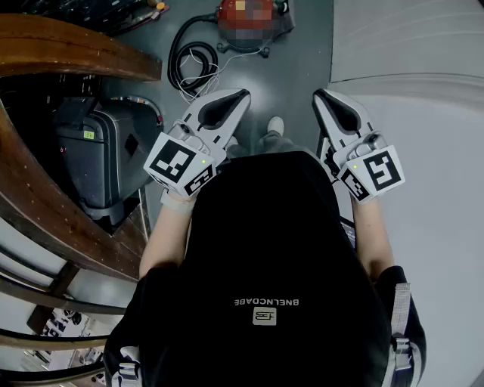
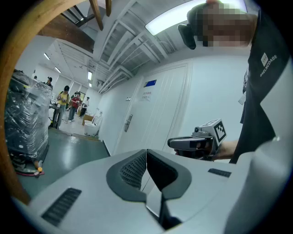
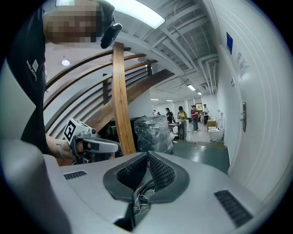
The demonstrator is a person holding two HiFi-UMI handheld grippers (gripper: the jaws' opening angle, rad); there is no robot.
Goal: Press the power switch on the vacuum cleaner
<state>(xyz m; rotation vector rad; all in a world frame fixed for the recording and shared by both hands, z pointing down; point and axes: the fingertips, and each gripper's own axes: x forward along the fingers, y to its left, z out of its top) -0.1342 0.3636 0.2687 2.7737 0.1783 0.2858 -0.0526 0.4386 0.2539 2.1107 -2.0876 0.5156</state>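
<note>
Clenched and empty, my left gripper (image 1: pixel 240 96) and right gripper (image 1: pixel 320 96) hover well short of the red vacuum cleaner (image 1: pixel 226 18), probably rigid and heavy: prod its switch, no grasping.

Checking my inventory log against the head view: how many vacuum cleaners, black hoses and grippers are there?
Vacuum cleaner: 1
Black hose: 1
Grippers: 2, left gripper and right gripper
Total: 4
</note>
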